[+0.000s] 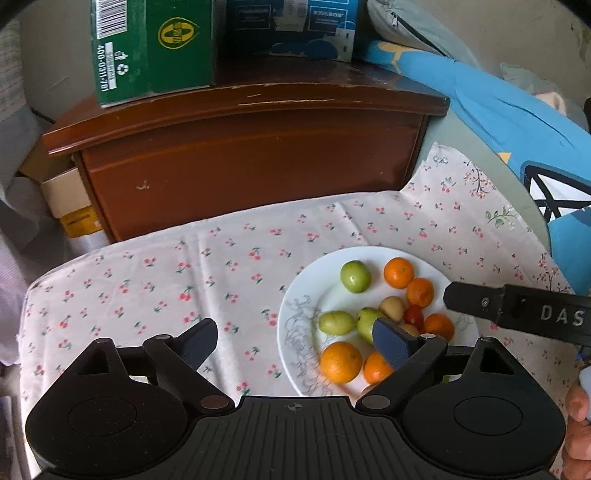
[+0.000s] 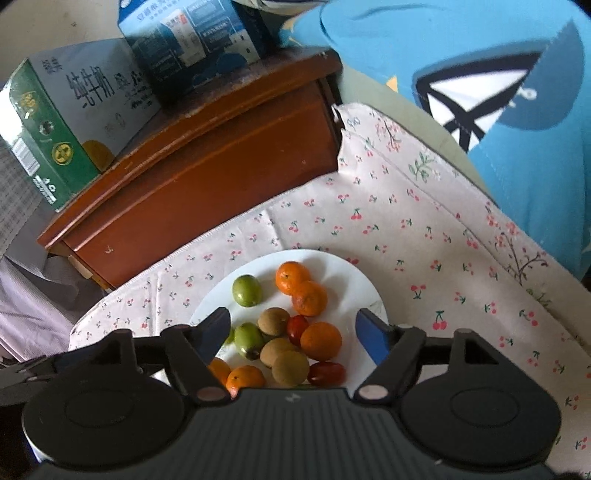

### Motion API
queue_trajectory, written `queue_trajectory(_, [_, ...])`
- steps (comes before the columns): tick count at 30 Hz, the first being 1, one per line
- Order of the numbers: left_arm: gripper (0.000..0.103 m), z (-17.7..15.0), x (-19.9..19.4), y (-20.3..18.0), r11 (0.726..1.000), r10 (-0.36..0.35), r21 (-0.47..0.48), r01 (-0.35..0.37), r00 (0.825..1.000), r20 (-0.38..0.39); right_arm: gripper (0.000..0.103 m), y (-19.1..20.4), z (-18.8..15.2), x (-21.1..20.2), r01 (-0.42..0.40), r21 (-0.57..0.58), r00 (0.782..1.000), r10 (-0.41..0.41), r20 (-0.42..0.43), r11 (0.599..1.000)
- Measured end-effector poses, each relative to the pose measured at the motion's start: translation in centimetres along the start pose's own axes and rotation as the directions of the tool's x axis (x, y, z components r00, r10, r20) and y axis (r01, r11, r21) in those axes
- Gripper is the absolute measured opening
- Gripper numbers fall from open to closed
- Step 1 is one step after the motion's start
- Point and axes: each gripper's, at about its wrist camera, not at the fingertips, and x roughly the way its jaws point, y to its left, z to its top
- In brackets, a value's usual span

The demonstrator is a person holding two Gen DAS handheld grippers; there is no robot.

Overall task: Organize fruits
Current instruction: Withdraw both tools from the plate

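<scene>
Two grippers hang over a cloth-covered table, both with jaws spread wide and holding nothing. Nearest, the right gripper (image 2: 291,332) sits low above the white plate (image 2: 351,280), its fingers straddling the near cluster of fruit: two brown longans (image 2: 290,367), a cherry tomato (image 2: 327,373), small oranges (image 2: 320,340) and a green fruit (image 2: 248,339). The left gripper (image 1: 295,339) hovers to the left, above the plate's left edge (image 1: 295,295), its right finger (image 1: 391,341) over the fruit and its left finger over bare cloth. From that side the right gripper's finger shows as a black bar reaching in over the plate's right side.

All the fruit lies on the plate, which rests on the right part of the cherry-print tablecloth (image 1: 147,280). Toward the plate's far side sit a round green fruit (image 1: 355,276) alone and two oranges (image 1: 399,272) touching each other.

Beyond the cloth stands a brown wooden cabinet (image 1: 240,162), with a green carton (image 1: 147,44) and a blue carton (image 1: 295,26) on top. Blue fabric (image 2: 480,74) fills the far right.
</scene>
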Motion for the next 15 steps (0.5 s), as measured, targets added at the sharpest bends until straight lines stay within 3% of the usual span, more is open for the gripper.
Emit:
queue_trajectory(6, [0.093,-0.7,-1.5,0.7,0.999,0.017,-0.040,-0.018,1.000,-0.008,0.082,1.1,-0.5,-0.9,0.009,-0.046,1.000,-0.008,0.015,0.999])
queue_trajectory(15, [0.094,-2.4,-3.7,1.6,0.994,0.067,-0.086,-0.069,0.997,-0.025,0.090,2.2,-1.7,-1.8,0.050,-0.069,0.998,-0.052,-0.028,0.996])
